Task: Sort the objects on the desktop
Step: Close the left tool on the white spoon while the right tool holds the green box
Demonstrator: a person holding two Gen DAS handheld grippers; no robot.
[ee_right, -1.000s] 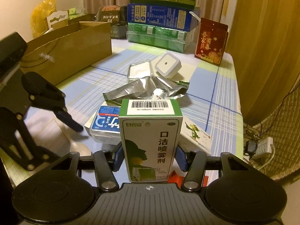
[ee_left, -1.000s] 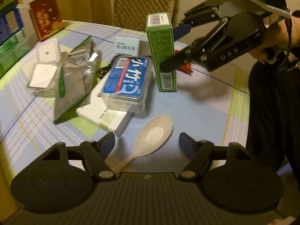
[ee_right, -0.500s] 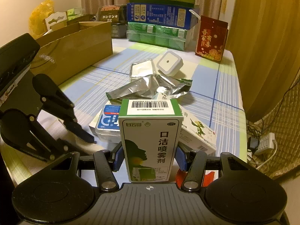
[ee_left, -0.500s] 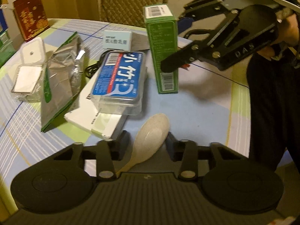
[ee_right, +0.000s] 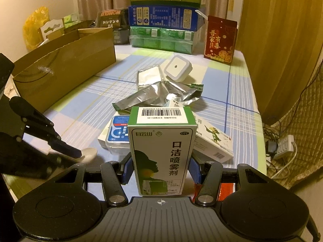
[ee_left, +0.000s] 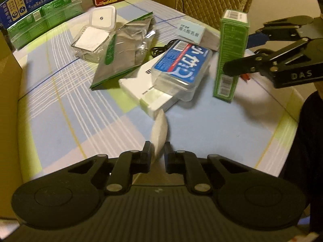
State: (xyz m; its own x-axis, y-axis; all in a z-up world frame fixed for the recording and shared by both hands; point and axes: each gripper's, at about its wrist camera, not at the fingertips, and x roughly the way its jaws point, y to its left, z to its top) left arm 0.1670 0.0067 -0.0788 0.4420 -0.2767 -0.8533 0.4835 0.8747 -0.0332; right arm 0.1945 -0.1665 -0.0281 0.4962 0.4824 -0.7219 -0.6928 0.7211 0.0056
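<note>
Left claw [ee_left: 157, 151] just clamped tight on spoon [ee_left: 160, 132]; right claw [ee_right: 160, 166] half-spread, gripping green box [ee_right: 161, 151].

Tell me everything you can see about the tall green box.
The green box is a tall, narrow cardboard carton with a white front panel bearing Chinese print and a green head silhouette, green sides, and a barcode label on top. It stands upright, its bottom at the checked tablecloth; whether it rests there is unclear. The right gripper holds it, blue pads pressed against both sides near its lower half. Behind it lie a white carton and a clear case.
</note>
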